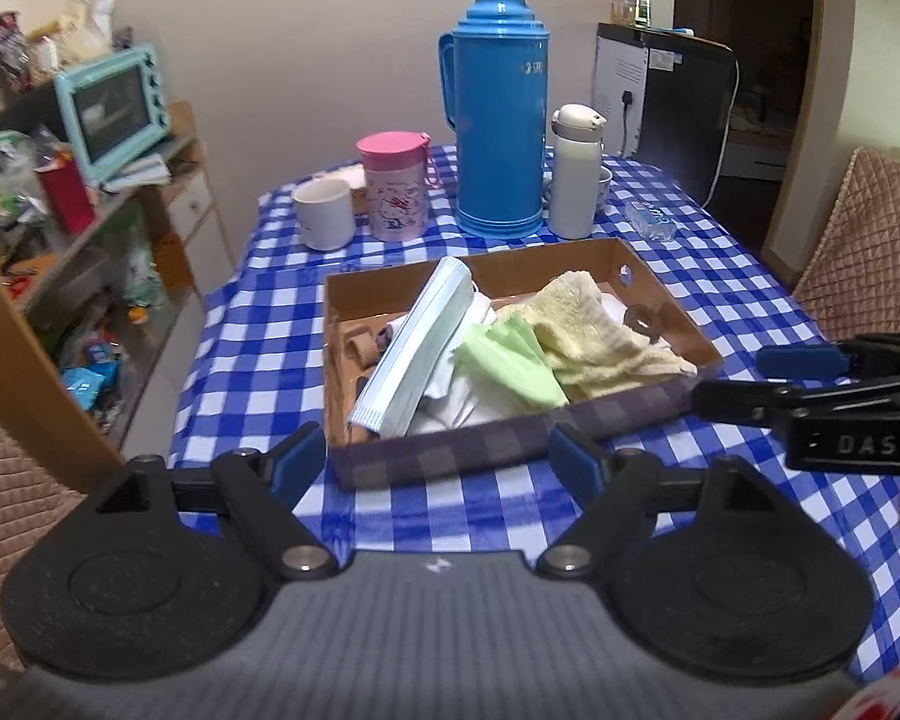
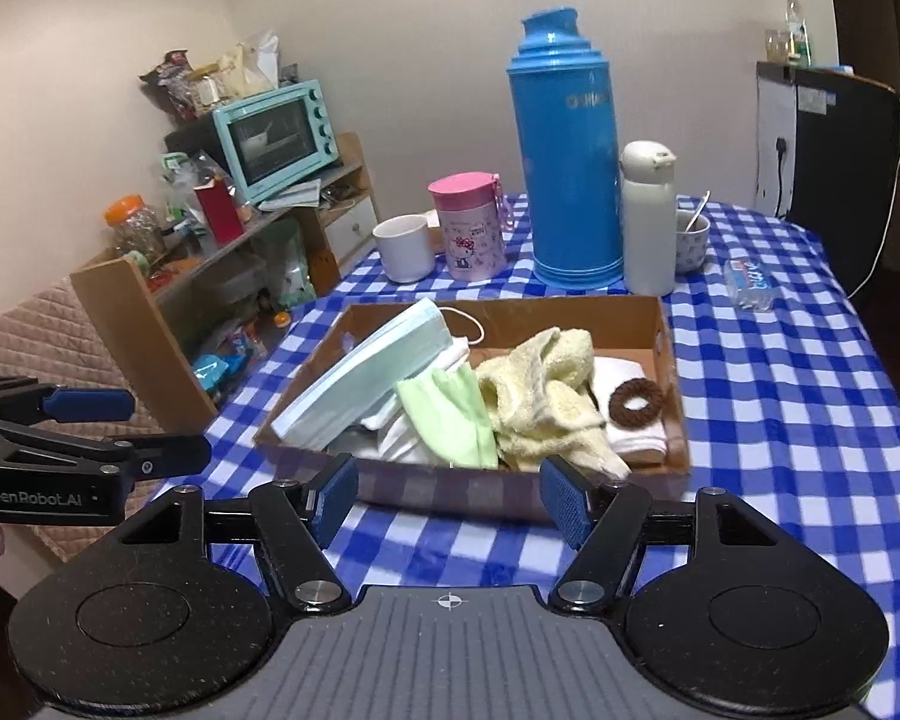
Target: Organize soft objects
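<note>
- Your left gripper hangs over the checked tablecloth just short of the near wall of the cardboard tray; its blue pads stand wide apart with nothing between them
- Your right gripper sits beside it at the same near edge, its jaws also apart and empty
- The soft things all lie inside the tray: a stack of blue face masks leans tilted at the left, over some white cloth
- A light green cloth lies crumpled in the middle, touching the masks on one side and the pale yellow towel on the other
- The yellow towel is bunched up, and one corner drapes over the tray's near wall
- A brown hair scrunchie rests on a folded white cloth at the right end
- Behind the tray stand a white mug, a pink lidded cup, a tall blue thermos and a white bottle
</note>
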`<state>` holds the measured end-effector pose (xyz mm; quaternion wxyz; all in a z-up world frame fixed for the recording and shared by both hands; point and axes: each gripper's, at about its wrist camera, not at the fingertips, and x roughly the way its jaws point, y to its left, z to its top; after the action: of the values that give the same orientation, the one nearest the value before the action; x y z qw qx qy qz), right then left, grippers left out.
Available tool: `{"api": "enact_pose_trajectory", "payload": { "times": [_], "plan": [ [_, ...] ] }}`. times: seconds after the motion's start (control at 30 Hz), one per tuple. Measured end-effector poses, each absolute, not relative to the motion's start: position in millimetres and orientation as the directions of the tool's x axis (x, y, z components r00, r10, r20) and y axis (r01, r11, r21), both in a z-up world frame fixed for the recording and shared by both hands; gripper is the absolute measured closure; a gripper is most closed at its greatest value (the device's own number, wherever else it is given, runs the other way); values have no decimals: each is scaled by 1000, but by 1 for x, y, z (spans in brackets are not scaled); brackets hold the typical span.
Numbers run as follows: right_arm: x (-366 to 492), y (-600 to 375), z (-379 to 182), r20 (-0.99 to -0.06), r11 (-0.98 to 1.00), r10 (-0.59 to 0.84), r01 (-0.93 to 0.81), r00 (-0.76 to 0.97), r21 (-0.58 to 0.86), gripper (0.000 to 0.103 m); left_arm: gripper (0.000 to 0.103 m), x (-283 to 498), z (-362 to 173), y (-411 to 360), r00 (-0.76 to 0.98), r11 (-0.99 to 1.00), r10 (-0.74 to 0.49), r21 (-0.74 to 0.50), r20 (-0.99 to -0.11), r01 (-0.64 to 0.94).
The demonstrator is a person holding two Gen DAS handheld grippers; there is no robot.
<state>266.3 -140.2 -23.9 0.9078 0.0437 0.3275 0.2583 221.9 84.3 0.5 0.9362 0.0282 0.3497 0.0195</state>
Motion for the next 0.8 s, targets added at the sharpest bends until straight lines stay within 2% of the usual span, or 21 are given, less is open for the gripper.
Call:
{"api": "enact_pose_trajectory", "payload": {
  "times": [0.23, 0.5, 0.8],
  "plan": [
    [224, -170, -14, -606, 867, 489, -425, 627, 261, 36, 22, 164, 15, 54, 762, 997, 63, 16, -644, -69],
    [182, -197, -12, -648, 864, 492, -416, 582, 283, 36, 22, 117, 19, 28, 725, 990, 92, -13, -682, -138],
    [136, -204, -14, -693, 874, 472, -392, 544, 288, 35, 23, 77, 18, 17, 699, 994, 58, -26, -712, -110]
  ]
}}
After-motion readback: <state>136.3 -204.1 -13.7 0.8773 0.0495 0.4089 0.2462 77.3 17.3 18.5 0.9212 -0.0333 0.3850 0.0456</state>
